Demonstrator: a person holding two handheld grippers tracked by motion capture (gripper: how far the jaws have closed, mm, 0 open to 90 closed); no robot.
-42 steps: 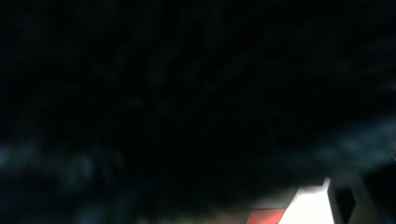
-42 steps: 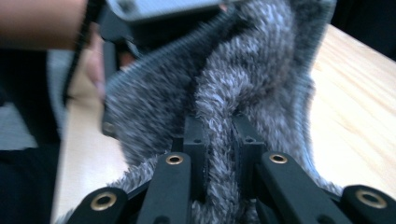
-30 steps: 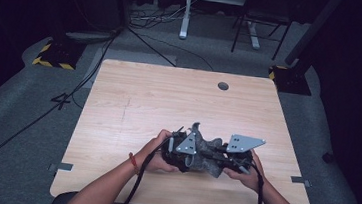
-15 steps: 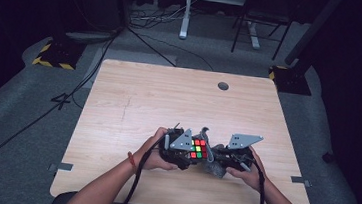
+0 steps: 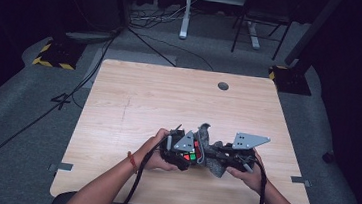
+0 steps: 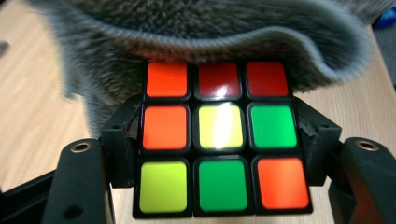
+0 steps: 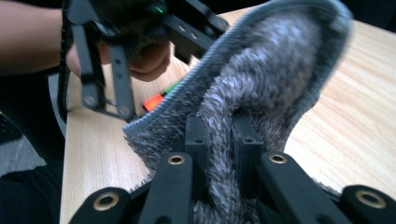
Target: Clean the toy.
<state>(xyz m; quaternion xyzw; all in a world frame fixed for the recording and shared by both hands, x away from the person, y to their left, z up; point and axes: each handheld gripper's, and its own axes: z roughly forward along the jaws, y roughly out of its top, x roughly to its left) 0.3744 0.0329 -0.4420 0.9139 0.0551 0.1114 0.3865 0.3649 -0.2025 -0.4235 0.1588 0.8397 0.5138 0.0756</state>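
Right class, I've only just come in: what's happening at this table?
A person works at a wooden table with a tool in each hand. The left tool is clamped on a colour cube. The right tool pinches a grey cloth, which lies against the cube's far face. It looks like the cube is being wiped, low over the table's near edge.

My left gripper (image 6: 215, 154) is matt black plastic with brass-coloured rivets. It clamps a puzzle cube (image 6: 219, 140) of glossy plastic, its 9 tiles glaring. My right gripper (image 7: 219, 154) pinches a grey cloth (image 7: 271, 79), fuzzy, with a stitched hem. The table (image 5: 169, 96) is pale, smooth wood.
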